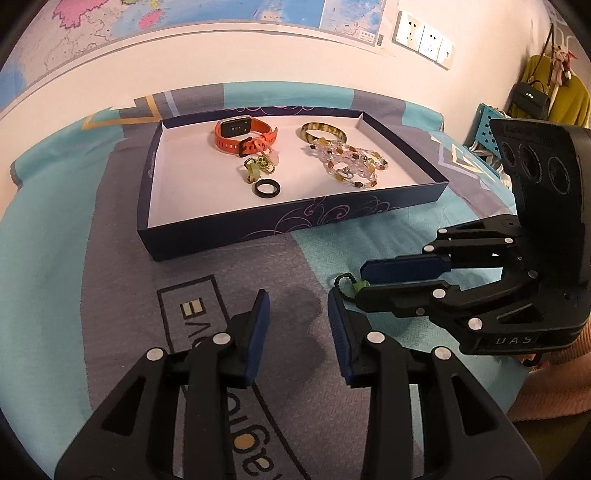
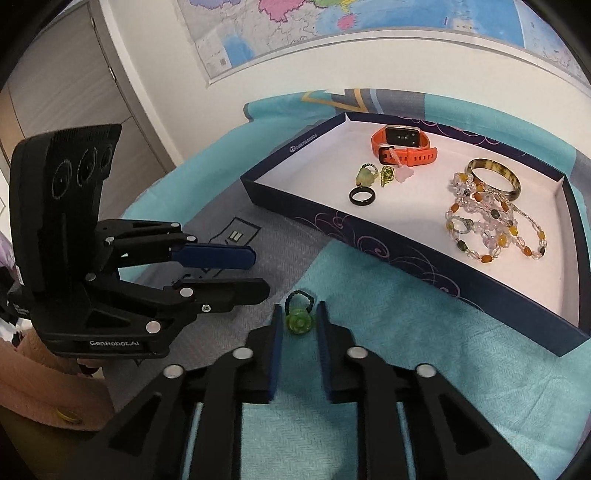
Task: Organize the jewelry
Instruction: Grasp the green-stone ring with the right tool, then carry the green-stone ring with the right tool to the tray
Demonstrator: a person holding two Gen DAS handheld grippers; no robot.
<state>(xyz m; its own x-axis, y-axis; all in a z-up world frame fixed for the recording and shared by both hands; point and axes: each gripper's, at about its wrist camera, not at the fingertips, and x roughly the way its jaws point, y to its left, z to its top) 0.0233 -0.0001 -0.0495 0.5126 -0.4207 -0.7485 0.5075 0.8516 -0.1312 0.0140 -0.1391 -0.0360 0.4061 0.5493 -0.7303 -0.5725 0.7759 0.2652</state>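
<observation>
1 green ring (image 2: 297, 320) left on cloth (image 2: 388, 332), lower centre, between right gripper (image 2: 298, 325) pads, not yet clamped. Left gripper (image 1: 297, 317) empty, released. Step: pickup. Next: clench, lift, carry to box (image 2: 443, 273) upper right.

Both views are lit by warm, soft indoor light that gives the white wall (image 1: 258, 70) a pinkish cast and leaves the scene moderately bright. A soft dark shadow lies on the bedspread (image 1: 110, 280) between the left tongs (image 1: 297, 314), and dimmer shade sits under the box (image 2: 424, 266) rim. The fisheye lens bends the map (image 2: 332, 33) edge and the box sides into curves, with black vignetting at every corner. The centre is fairly sharp; the hanging clothes (image 1: 565, 99) at the far right edge of the left wrist view are smeared.
</observation>
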